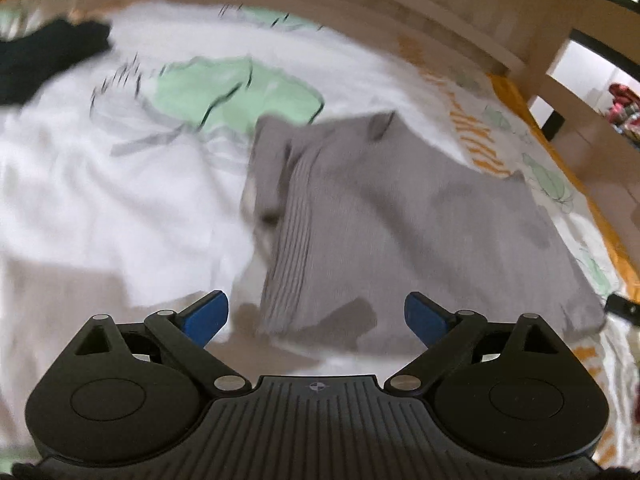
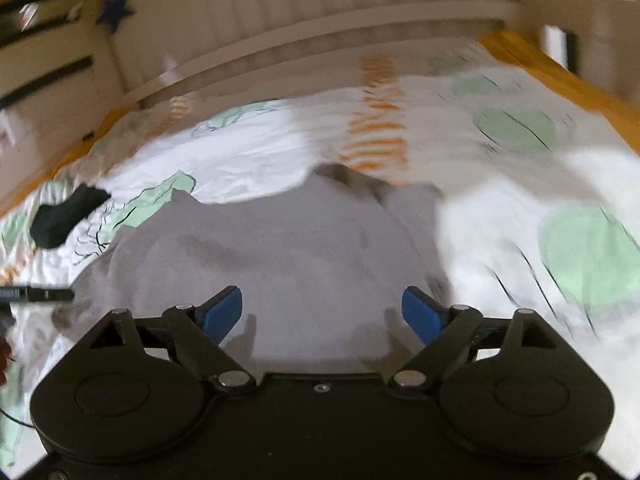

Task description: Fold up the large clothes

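Left gripper (image 1: pixel 316 316) and right gripper (image 2: pixel 322 314), jaws apart, above grey garment (image 1: pixel 400 216).

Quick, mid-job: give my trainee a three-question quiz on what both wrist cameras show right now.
1. True or false: the left gripper is shut on the grey garment.
2. What lies on the bedsheet at the far left of the left wrist view? A) a dark garment B) a red towel C) a book
3. Fill in: in the right wrist view, the right gripper has its fingers spread over the ____ garment.

Key
1. False: its fingers are apart and hold nothing.
2. A, the dark garment.
3. Grey.
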`<state>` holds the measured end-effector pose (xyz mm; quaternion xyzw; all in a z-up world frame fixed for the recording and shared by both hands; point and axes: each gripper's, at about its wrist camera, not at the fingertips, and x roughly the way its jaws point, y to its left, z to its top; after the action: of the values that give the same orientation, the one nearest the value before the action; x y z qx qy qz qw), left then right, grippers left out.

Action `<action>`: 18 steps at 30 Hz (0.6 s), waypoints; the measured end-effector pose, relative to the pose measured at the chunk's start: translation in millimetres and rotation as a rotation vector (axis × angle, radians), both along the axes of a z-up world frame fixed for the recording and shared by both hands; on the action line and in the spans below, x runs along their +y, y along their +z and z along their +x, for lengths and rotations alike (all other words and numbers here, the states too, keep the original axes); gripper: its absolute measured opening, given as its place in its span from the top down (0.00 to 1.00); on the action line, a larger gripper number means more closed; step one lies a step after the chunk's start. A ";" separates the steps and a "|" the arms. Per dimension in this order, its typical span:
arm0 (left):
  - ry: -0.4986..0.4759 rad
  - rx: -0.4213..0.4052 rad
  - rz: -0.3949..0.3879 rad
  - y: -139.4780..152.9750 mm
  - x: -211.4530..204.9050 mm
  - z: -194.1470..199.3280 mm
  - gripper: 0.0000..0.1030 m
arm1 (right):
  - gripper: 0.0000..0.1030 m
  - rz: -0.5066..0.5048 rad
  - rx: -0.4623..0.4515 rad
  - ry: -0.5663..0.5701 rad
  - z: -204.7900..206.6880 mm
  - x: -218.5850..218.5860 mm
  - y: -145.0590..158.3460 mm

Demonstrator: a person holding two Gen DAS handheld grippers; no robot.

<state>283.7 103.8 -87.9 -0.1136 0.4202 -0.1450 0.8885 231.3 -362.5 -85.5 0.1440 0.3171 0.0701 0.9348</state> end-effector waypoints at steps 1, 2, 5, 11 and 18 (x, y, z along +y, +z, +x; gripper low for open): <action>0.002 0.017 -0.018 -3.5 1.4 -3.4 0.07 | 0.13 0.022 0.017 -0.018 -5.1 -4.8 -2.8; 0.003 0.030 -0.036 -7.0 1.9 -5.5 0.07 | 0.11 0.051 0.038 -0.036 -11.7 -8.8 -7.3; 0.015 0.043 -0.058 -14.9 0.5 -4.6 0.06 | 0.10 0.146 0.116 -0.056 -19.0 -15.0 -22.9; 0.033 0.016 -0.100 -20.8 -7.7 21.0 0.04 | 0.05 0.303 0.108 -0.056 2.2 -18.9 -42.6; 0.040 -0.028 -0.047 -25.9 -30.8 52.0 0.01 | 0.00 0.437 0.040 -0.075 46.3 -20.6 -59.4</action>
<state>335.8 73.0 -113.8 -0.1407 0.4017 -0.1388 0.8942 277.6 -383.1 -144.9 0.3560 0.3075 0.0996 0.8768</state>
